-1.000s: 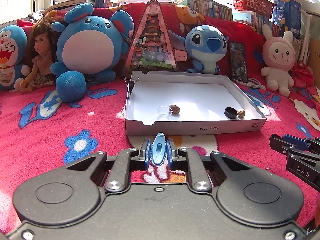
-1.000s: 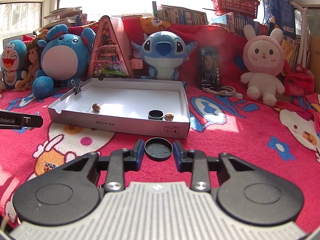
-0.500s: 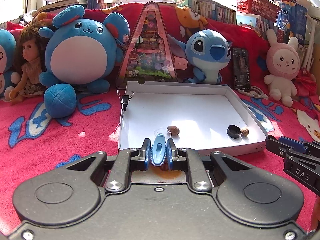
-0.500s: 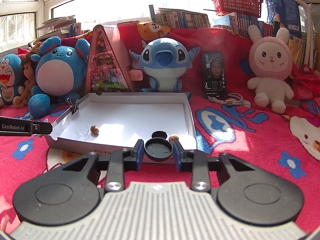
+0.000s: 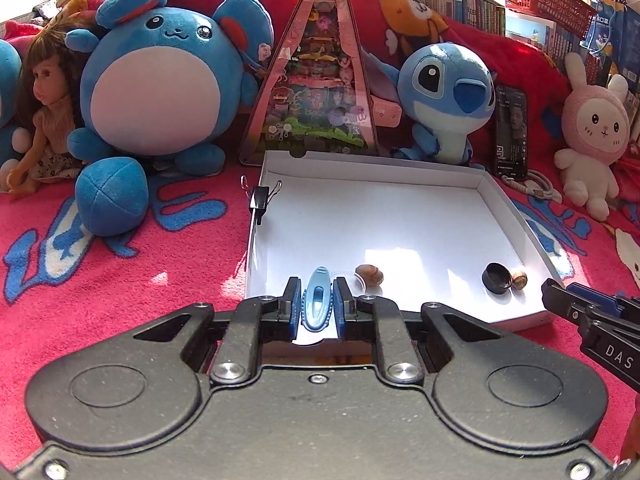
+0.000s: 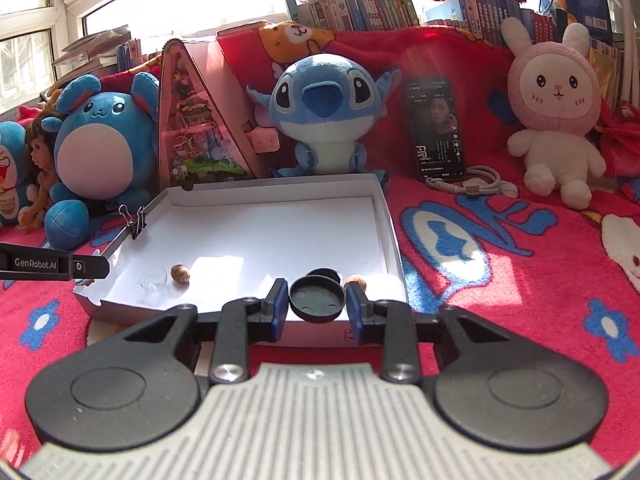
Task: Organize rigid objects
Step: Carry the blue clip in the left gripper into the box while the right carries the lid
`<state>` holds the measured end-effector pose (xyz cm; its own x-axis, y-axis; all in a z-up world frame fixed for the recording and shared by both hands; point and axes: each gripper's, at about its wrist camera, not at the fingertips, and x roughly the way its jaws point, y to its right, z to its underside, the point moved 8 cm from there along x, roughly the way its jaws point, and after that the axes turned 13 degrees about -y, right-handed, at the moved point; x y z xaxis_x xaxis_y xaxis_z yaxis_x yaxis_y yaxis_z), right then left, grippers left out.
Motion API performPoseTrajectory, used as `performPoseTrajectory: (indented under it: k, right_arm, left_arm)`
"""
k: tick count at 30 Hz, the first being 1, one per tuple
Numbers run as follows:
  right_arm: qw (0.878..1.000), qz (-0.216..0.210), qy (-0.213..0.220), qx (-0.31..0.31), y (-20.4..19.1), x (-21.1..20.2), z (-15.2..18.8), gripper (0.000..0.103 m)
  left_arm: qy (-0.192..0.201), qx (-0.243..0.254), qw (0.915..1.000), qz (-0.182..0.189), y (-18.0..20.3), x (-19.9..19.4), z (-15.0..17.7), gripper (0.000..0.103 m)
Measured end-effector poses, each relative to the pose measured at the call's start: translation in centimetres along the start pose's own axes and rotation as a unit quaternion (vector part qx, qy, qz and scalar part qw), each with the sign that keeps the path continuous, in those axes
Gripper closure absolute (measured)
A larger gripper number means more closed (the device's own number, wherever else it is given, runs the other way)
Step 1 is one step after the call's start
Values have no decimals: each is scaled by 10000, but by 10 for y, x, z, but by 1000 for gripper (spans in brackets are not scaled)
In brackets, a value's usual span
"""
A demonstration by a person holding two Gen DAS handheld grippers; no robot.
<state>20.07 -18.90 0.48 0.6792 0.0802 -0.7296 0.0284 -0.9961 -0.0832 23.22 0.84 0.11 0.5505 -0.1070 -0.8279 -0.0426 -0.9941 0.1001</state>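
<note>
A white shallow box [image 5: 400, 216] lies on the red blanket; it also shows in the right wrist view [image 6: 280, 236]. In it lie a clear round lid [image 6: 152, 279], a brown nut [image 5: 370, 274] [image 6: 180, 273], a black cap [image 5: 497, 278] [image 6: 325, 274] and a second nut [image 5: 519, 279] [image 6: 356, 280]. My left gripper [image 5: 317, 310] is shut on a blue oval clip [image 5: 317, 306] over the box's near left edge. My right gripper [image 6: 317, 304] is shut on a black round lid [image 6: 317, 300] over the box's near right edge.
Plush toys stand behind the box: a blue round one [image 5: 160, 80], a blue alien one [image 5: 448, 96], a pink rabbit [image 6: 556, 120]. A pink triangular toy box [image 5: 316, 80], a phone [image 6: 438, 128] and a binder clip [image 5: 261, 200] on the box's left wall are there too.
Both grippers have moved forward and up toward the box, now over its near edge, each still holding its object.
</note>
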Motion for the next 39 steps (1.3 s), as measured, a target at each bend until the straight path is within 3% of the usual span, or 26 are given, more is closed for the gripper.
performPoseTrajectory:
  k: [15,20,26,39]
  right_arm:
    - [9973,-242,-571,381,2,37,-32,67]
    - [9950,-359,-808,456,-5,51,-39,67]
    - [9908,-575,-1026,675,-11,66,-42,67]
    - [9890,-517,-1245,612,-21,84,-39,67]
  left_arm:
    - [-583,28,9980,-239,0,40,-28,87]
    - [-791,-105,9967,-118,0,51,-38,87]
    - [-868,-150,9961,-60,2,57,-41,87]
    - [-957,-125,9952,-151,-2,58,-32,87]
